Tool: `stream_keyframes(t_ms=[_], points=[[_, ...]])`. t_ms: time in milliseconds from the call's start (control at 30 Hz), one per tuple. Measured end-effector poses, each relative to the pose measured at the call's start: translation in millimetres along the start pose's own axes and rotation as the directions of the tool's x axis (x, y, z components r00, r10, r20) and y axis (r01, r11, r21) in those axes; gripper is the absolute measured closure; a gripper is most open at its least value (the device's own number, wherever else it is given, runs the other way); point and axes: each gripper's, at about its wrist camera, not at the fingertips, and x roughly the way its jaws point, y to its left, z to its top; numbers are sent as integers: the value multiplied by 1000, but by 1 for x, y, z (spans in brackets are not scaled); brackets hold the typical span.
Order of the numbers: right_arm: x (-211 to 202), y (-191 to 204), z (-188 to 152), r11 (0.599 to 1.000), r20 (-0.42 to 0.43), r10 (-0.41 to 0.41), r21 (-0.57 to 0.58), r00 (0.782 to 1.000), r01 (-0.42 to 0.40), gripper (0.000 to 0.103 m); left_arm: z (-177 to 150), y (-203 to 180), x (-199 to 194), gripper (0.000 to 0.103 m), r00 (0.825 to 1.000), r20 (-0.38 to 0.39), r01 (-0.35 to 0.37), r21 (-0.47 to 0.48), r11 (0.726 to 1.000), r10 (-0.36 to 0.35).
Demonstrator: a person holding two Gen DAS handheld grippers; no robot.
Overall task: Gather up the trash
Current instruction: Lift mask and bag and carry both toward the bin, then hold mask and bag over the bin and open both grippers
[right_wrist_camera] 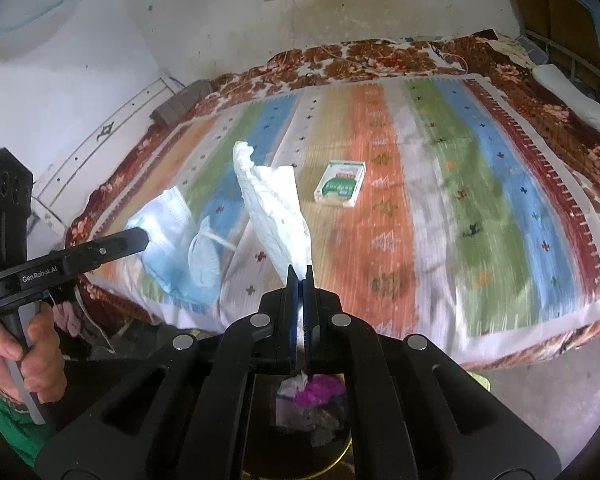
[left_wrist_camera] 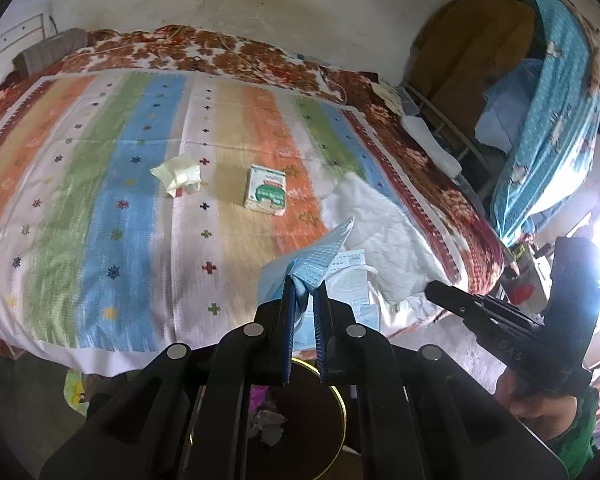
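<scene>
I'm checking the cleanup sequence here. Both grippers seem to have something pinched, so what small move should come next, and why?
Probably open the jaws to drop both pieces. The left gripper is shut on the blue face mask, the right gripper on the white tissue, and the gold-rimmed bin with trash inside shows right below each. A small carton and a crumpled paper remain on the bed.

The right gripper (right_wrist_camera: 299,276) has its jaws clamped on a crumpled white tissue (right_wrist_camera: 274,208) above the striped bedspread (right_wrist_camera: 440,208).

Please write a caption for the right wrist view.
Right gripper holds white tissue above the trash bin; carton remains on bed.
</scene>
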Motion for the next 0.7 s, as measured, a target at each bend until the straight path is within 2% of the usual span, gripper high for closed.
stream_keyframes(t_ms=[167,333,700], points=[[-7,5,-17,999,14,-45,1,999,45,102,-19,-5,1,95,1000,-24,-16,23,1000,16],[-10,5,-30,999,5,-38,9,999,38,102,-36,-6,-1,95,999,-38,-16,32,999,18],[-9,15,-59,999,-38,-41,5,998,42,102,-65,3,-15,95,999,-35,9,-28,1000,-10]])
